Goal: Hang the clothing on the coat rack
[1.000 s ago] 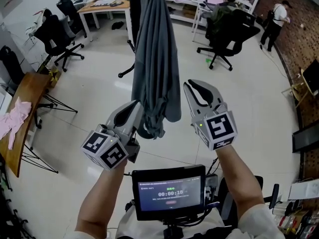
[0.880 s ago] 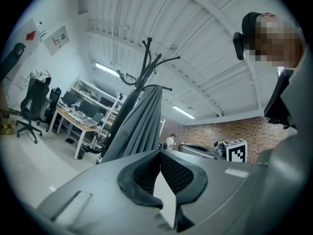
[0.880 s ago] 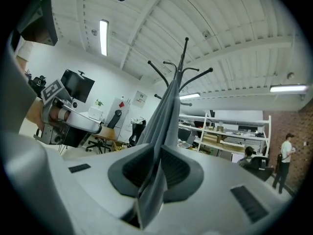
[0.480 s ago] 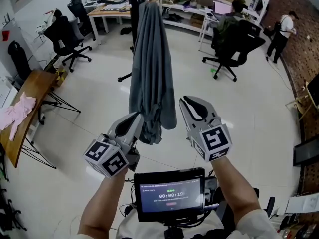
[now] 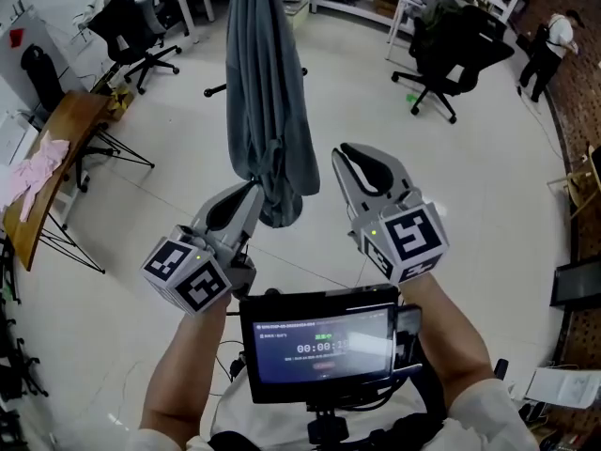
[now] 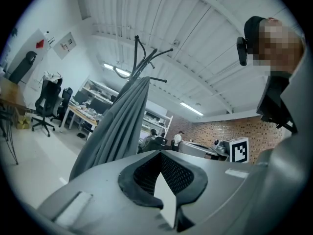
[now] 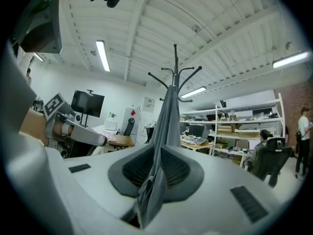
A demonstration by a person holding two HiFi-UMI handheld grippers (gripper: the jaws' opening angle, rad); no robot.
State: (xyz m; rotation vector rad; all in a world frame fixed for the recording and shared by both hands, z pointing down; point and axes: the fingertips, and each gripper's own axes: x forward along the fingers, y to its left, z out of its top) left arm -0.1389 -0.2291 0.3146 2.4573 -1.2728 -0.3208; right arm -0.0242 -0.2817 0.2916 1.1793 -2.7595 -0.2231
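A long grey garment (image 5: 268, 111) hangs from the black coat rack (image 7: 175, 67); the rack's hooks also show in the left gripper view (image 6: 146, 67). My left gripper (image 5: 252, 194) is level beside the garment's lower end, shut with nothing between its pads (image 6: 159, 153); the cloth (image 6: 117, 131) hangs to its left. My right gripper (image 5: 346, 153) points at the rack, close to the garment's right edge. In the right gripper view a narrow fold of the grey cloth (image 7: 170, 116) runs down between its pads (image 7: 160, 148), and the jaws are closed on it.
Black office chairs stand at the back left (image 5: 141, 36) and back right (image 5: 451, 54). A wooden table (image 5: 56, 148) with a pink cloth (image 5: 33, 172) is on the left. A person (image 5: 554, 45) stands far right. A screen (image 5: 319, 346) sits at my chest.
Both grippers have drawn back a little from the rack. The garment now sits higher and further left in the head view. Neither gripper's jaws have changed.
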